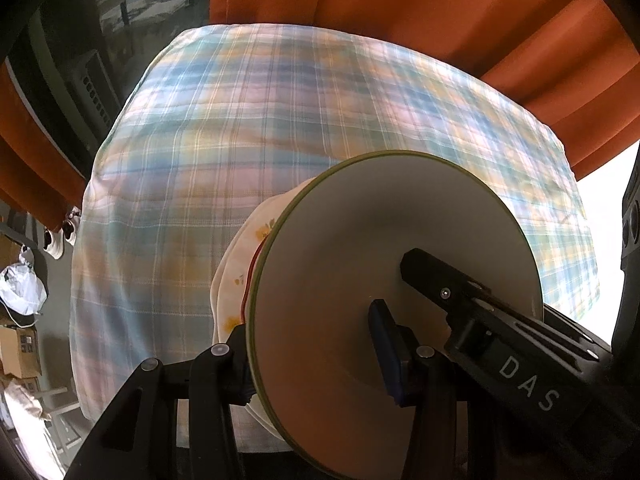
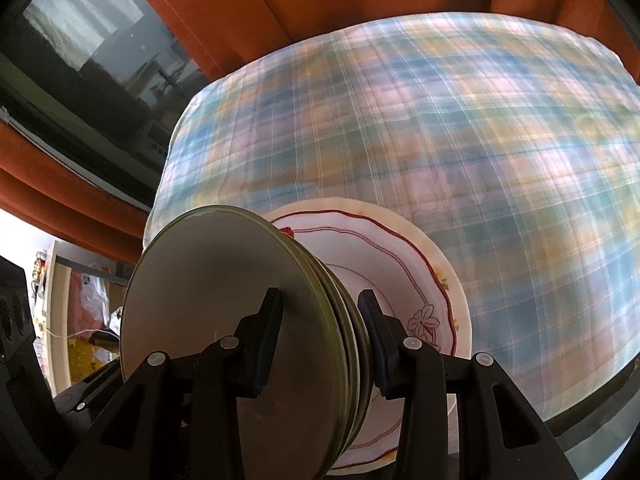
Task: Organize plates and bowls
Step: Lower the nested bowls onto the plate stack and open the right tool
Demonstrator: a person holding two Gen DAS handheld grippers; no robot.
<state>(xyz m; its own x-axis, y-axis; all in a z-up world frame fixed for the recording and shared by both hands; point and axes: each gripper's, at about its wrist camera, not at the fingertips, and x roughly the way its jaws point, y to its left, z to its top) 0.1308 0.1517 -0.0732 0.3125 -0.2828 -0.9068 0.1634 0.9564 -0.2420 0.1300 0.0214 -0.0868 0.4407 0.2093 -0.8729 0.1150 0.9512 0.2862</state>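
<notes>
A stack of plates is held on edge above the plaid-covered table point(image 1: 224, 128). My left gripper point(image 1: 310, 320) is shut across the whole stack. One finger is behind the flowered white plates point(image 1: 240, 264), and the blue pad point(image 1: 384, 344) presses the grey face of the green-rimmed plate point(image 1: 360, 240). My right gripper point(image 2: 319, 295) is shut on the green-rimmed plates point(image 2: 208, 280) only. The red-lined white plate point(image 2: 400, 280) and a flowered cream plate point(image 2: 450, 280) stand just beyond its right finger. The right gripper's black finger point(image 1: 428, 272) also lies on that grey face.
The plaid cloth point(image 2: 460, 140) covers the table below and ahead of the stack. Orange curtains point(image 1: 400, 0) hang behind it, beside a dark window point(image 2: 92, 60). Boxes and bags point(image 1: 20, 320) lie on the floor at the left.
</notes>
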